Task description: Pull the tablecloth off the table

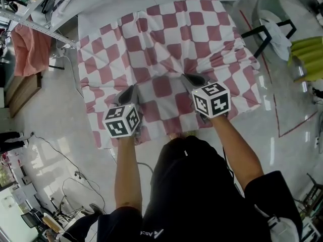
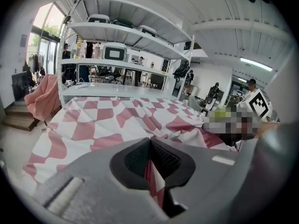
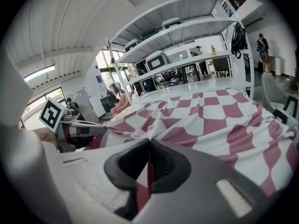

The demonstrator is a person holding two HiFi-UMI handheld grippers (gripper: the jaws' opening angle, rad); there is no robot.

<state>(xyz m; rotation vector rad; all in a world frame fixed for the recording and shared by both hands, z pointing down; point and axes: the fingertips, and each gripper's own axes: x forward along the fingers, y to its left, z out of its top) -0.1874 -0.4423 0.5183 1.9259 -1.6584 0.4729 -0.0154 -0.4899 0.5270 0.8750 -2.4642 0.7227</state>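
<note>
Red-and-white checked tablecloth [image 1: 166,39] is spread over the worktop [image 1: 108,14], with its near edge hanging down. A fold of it is clamped in each tool: the left tongs [image 1: 133,89] and the right tongs [image 1: 187,77] are both clenched on the fabric. For the pull to be done well, both grips should be held firm and drawn back together, evenly and low, so that the cloth is slid off without being skewed or snagged on a corner.

Both forearms [image 1: 126,170] reach forward, left gripper [image 1: 132,89] and right gripper [image 1: 188,78] each clamped tight on a fold of pink-and-white checked tablecloth [image 1: 166,39].
</note>
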